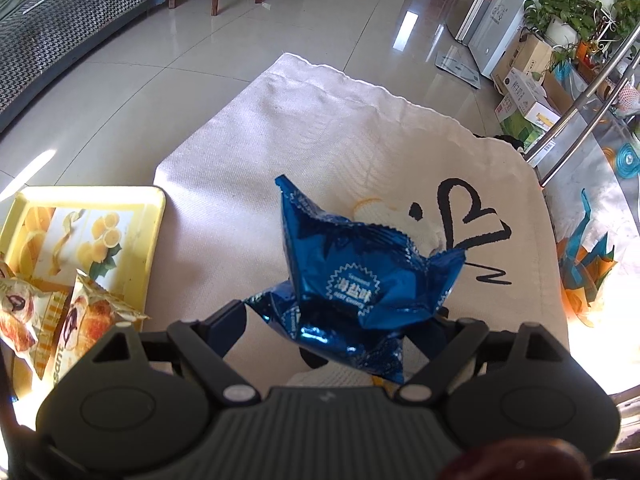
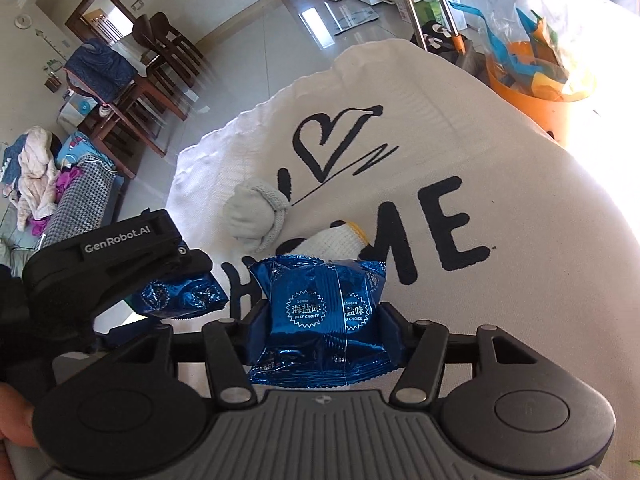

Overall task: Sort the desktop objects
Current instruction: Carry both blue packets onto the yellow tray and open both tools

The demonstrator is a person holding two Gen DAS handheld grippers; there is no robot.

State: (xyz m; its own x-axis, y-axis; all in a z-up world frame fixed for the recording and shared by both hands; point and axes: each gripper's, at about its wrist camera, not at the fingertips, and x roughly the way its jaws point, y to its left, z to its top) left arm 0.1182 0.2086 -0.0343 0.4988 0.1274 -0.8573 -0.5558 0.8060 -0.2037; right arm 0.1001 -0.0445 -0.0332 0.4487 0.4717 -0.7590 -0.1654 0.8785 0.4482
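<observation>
My left gripper [image 1: 340, 320] is shut on a crumpled blue foil snack packet [image 1: 352, 276] and holds it above the white printed cloth [image 1: 280, 136]. In the right wrist view the left gripper [image 2: 120, 256] shows at the left with that packet [image 2: 180, 294] in it. My right gripper [image 2: 324, 316] is shut on a second blue snack packet [image 2: 320, 316]. Beyond it on the cloth [image 2: 500, 184] lie a rolled grey sock [image 2: 256, 212] and a white knitted glove with a yellow cuff [image 2: 332, 240]. The glove also shows in the left wrist view [image 1: 384, 212], partly hidden by the packet.
A yellow lemon-print tray [image 1: 84, 216] at the left holds two croissant packets [image 1: 80, 324]. An orange tub with coloured paper [image 2: 536, 80] stands at the cloth's far right. Metal chair legs [image 2: 424, 4] rise behind the cloth. Tiled floor lies beyond the cloth's far edge.
</observation>
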